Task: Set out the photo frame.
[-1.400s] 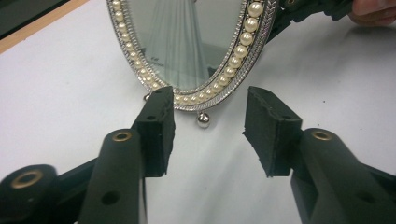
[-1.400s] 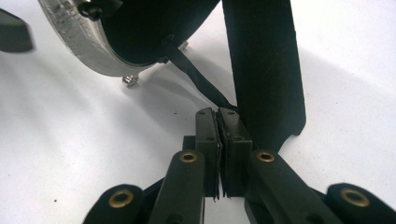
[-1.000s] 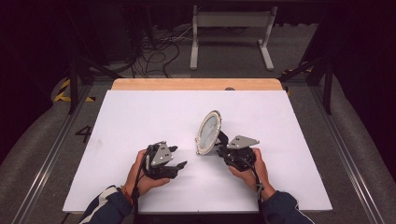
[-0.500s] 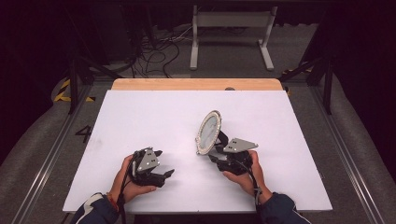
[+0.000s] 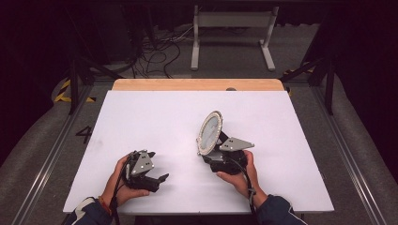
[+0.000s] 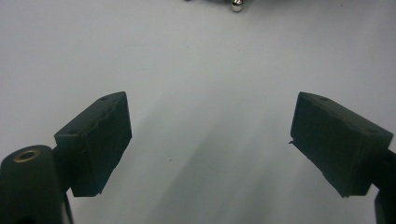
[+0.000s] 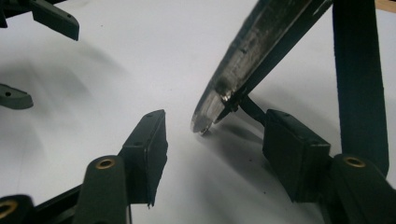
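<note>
High view shows the round mirror (image 5: pixel 209 132) propped upright on its stand at centre frame, apparently set down already. The right gripper (image 5: pixel 211 157) has just been opening, pads off it; the left gripper (image 5: pixel 161 180), lower left, has too, gaping empty.

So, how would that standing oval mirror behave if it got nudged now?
The mirror leans on a thin rear prop, so it probably tips easily. Its glass face looks fragile. The right hand-held gripper, whose jaws have just been opening, no longer steadies it.

Mirror (image 7: pixel 261 44) top cut off by frame edge.
</note>
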`<state>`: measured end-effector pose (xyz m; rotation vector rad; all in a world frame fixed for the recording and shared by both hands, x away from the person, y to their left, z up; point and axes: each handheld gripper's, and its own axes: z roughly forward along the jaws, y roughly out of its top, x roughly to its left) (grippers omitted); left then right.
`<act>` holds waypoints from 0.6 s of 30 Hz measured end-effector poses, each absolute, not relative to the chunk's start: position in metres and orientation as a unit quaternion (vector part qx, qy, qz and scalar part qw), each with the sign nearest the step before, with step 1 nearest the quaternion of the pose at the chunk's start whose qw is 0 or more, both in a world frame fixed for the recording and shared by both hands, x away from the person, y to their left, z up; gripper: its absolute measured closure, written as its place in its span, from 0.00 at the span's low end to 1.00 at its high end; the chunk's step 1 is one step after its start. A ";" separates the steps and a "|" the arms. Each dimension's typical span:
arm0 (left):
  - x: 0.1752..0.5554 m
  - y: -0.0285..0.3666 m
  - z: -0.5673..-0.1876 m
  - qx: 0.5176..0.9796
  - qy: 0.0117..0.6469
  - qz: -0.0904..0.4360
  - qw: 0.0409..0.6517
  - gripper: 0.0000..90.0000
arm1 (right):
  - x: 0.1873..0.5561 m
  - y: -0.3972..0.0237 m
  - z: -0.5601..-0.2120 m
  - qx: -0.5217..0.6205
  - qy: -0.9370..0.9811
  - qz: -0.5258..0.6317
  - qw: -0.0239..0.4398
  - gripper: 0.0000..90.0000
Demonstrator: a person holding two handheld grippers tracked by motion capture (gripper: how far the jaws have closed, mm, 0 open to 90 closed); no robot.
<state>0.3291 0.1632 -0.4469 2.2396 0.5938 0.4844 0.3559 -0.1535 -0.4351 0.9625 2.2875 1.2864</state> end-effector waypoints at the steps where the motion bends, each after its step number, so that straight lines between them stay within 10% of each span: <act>1: 0.329 0.163 -0.447 0.876 0.232 0.189 0.378 0.14 | 0.356 -0.154 -0.435 0.339 0.806 0.453 0.172 0.44; 18: 0.329 0.159 -0.450 0.883 0.229 0.192 0.363 0.13 | 0.362 -0.143 -0.434 0.387 0.770 0.475 0.180 0.54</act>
